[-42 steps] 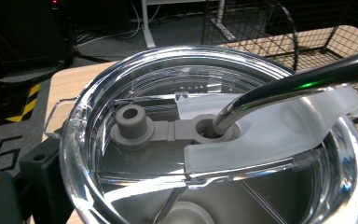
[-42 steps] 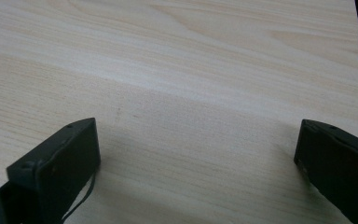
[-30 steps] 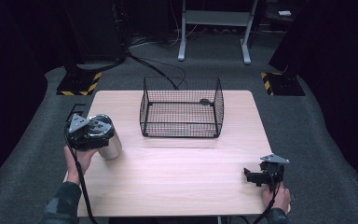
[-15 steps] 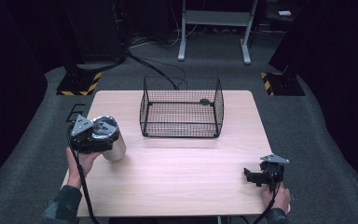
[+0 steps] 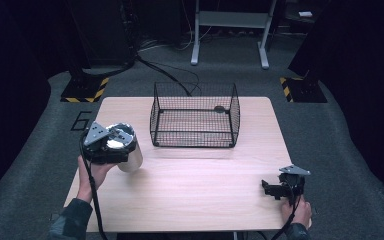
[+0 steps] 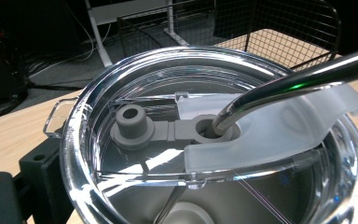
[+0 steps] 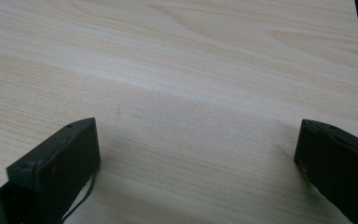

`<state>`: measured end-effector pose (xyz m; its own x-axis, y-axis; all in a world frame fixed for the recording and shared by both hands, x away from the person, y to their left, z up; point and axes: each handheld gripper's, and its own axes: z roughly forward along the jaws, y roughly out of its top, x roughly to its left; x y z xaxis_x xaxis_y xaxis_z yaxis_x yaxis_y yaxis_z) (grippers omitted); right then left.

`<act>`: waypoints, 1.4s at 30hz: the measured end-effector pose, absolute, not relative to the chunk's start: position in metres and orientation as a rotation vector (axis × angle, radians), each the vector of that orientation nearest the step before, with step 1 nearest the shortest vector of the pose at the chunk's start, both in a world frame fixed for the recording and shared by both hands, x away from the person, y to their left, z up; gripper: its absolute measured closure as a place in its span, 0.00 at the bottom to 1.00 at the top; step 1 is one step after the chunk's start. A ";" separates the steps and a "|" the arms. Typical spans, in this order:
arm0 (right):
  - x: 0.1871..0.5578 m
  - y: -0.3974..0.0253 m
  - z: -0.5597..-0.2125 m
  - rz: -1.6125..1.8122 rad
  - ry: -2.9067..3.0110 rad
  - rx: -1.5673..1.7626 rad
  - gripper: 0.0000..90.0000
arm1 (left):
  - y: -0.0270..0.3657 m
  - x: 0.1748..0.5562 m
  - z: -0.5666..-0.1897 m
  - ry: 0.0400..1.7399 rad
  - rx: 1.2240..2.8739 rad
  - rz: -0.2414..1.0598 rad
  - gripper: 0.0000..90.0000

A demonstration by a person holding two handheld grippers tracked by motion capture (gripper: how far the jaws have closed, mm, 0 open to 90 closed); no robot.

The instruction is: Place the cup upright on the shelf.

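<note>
Left gripper holds a steel tumbler at the left edge of the tabletop.
Its fingers grasp the tumbler below the clear lid, near the wire basket; the right gripper rests low near the front right corner, fingers released and wide apart.

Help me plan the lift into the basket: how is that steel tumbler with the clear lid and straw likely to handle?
The tumbler looks rigid, and its polished steel wall is probably slippery in the left gripper. It is tall with a rounded body, so it may tip, then roll. The metal straw sits through the lid and could snag the wire basket.
</note>
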<state>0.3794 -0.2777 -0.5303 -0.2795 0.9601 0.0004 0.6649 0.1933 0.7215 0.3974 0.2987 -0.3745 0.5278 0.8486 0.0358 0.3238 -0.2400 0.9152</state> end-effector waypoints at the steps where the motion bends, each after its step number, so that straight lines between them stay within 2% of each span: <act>1: 0.379 -0.278 -0.530 0.861 2.019 1.515 0.00 | 0.297 0.397 -0.374 0.971 1.803 0.682 0.04; 42: 0.379 -0.278 -0.530 0.861 2.019 1.515 0.00 | 0.235 0.403 -0.345 0.798 1.878 0.609 0.04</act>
<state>0.3794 -0.2777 -0.5303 -0.2796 0.9601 0.0005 0.6650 0.1933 0.7214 0.4028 0.2354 -0.3452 0.6604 0.7478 0.0681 0.2632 -0.3155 0.9117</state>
